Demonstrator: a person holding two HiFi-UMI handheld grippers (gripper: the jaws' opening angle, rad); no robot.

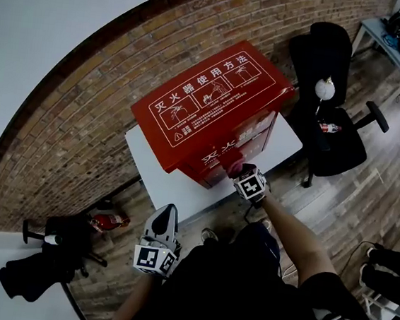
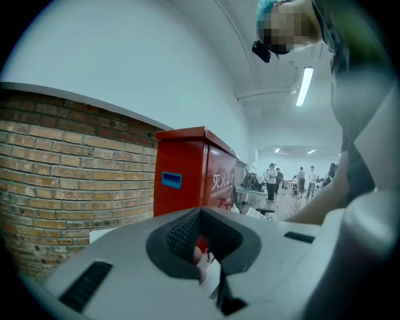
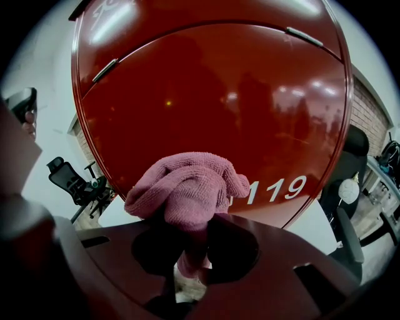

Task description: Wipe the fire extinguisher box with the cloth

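As the head view looks down, the red fire extinguisher box [image 1: 213,100] stands on a white bench [image 1: 161,181] by a brick wall [image 1: 68,128]. The right hand-held gripper [image 1: 240,172] is at its front face and the left hand-held gripper [image 1: 167,213] is low, well apart. In the left gripper view, the jaws are pressed together and empty. In the right gripper view, the jaws pinch a pink cloth [image 3: 187,187] just before the box's front.

I read 灭火器使用方法 in white on the fire extinguisher box [image 1: 213,100] lid. On its front, white numerals: 119.
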